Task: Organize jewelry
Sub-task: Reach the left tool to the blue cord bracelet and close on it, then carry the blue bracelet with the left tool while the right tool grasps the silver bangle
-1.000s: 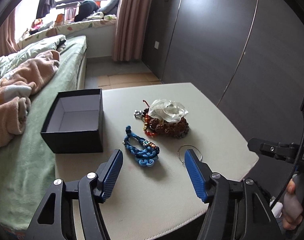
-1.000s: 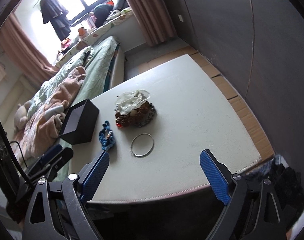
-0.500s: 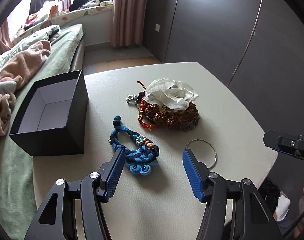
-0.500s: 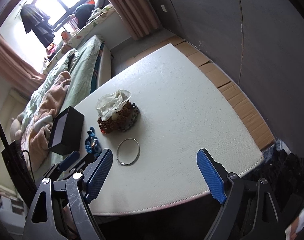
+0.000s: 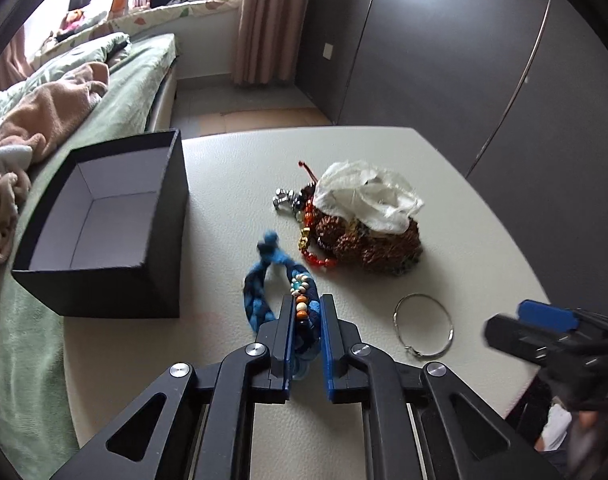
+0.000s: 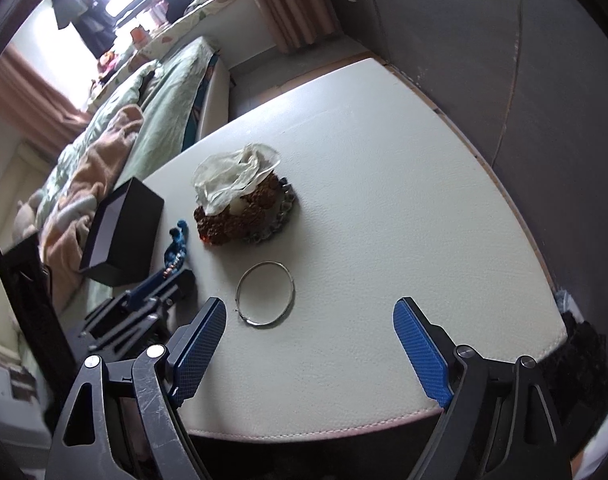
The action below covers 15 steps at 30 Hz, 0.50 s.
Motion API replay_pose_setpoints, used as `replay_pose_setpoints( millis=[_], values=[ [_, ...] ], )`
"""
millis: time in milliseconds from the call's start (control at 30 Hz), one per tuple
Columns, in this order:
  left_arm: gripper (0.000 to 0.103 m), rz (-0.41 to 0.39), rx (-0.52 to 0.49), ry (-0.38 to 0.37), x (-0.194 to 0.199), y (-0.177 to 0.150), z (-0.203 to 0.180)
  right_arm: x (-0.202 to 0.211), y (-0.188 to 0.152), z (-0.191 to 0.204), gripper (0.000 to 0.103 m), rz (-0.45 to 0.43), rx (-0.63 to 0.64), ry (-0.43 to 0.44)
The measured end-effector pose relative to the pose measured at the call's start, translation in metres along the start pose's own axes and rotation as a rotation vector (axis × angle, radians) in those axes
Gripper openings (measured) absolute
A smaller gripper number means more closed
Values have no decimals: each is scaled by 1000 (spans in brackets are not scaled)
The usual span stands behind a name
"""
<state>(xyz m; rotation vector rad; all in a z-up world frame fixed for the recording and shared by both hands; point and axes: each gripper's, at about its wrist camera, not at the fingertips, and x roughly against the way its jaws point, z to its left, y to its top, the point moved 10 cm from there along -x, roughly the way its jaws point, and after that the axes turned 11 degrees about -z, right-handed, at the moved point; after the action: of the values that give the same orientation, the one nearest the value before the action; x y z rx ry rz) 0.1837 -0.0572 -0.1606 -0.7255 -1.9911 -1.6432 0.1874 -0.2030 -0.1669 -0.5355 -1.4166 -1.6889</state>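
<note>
The left gripper (image 5: pixel 306 322) has its jaws clamped on the blue braided beaded bracelet (image 5: pixel 279 280) beside the open black cardboard box (image 5: pixel 103 220). Lift gently, clearing the rim; right gripper (image 6: pixel 310 336) waits, jaws apart.
</note>
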Motion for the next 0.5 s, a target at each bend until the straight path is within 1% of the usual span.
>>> replay_pose_setpoints(
  millis=[100,233,367,500],
  values=[
    [12,-23,48,-32,11,9,4,-8,-3,10,87,18,75,-11],
    [12,-53,83,-50,23,20,10,-21,-11,18,87,56,134,-22],
    [12,-72,126,-90,34,28,14,-31,-16,24,87,72,198,-45],
    [12,-101,133,-98,46,35,19,-40,-18,26,87,78,245,-75]
  ],
)
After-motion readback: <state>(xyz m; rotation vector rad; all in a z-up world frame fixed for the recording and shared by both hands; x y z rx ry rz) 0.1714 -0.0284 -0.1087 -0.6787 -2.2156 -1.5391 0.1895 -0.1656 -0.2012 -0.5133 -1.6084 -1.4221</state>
